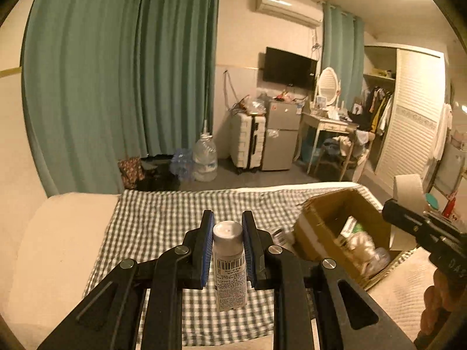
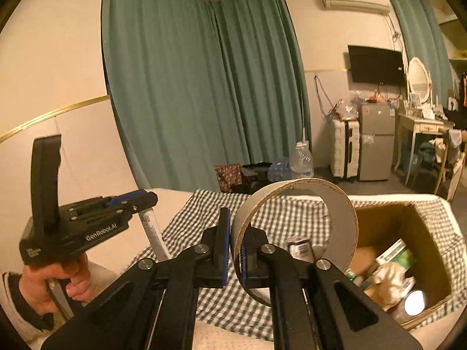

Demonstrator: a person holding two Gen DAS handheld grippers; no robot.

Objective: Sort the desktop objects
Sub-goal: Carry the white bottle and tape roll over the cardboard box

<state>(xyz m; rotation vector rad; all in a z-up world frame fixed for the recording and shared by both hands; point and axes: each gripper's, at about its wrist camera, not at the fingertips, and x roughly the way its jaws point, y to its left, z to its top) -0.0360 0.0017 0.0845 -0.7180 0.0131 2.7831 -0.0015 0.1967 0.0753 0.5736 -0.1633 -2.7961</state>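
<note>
The left gripper is closed on a small white bottle, which stands upright between the blue pads above the checked cloth. The right gripper pinches the wall of a wide cardboard ring, one finger inside it and one outside. The open cardboard box lies on the cloth to the right, with packets and a bottle inside.

left gripper: black, blue pads, white lettering | right gripper: black, silver screws | sleeve: dark
</note>
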